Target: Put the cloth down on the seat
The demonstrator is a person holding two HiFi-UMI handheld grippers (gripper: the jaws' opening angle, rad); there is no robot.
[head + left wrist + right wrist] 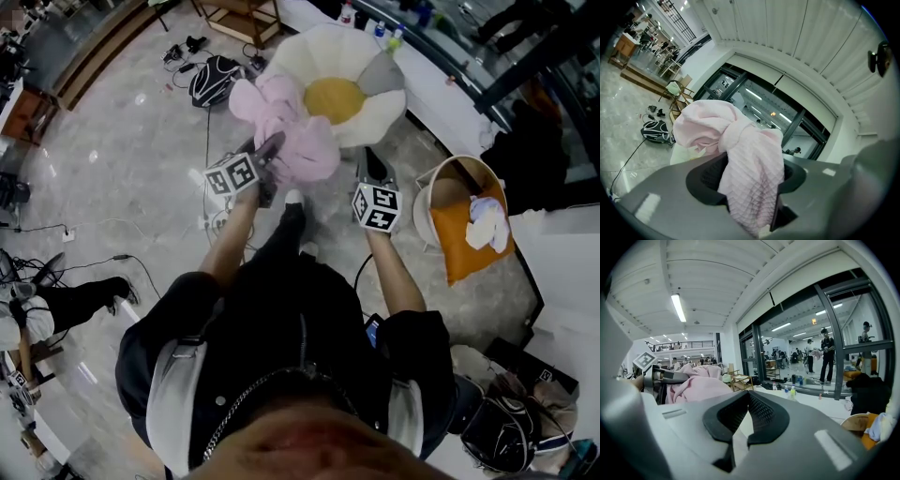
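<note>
The cloth [752, 164] is soft waffle-textured fabric (matt), the floor [103, 178] glossy marbled stone.

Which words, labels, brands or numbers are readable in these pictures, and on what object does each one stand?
No text can be read in any view.
Left marker cube, right marker cube: only black-and-white squares, no letters.
Bottles: labels too small to read.
Cloth: no print shows.
</note>
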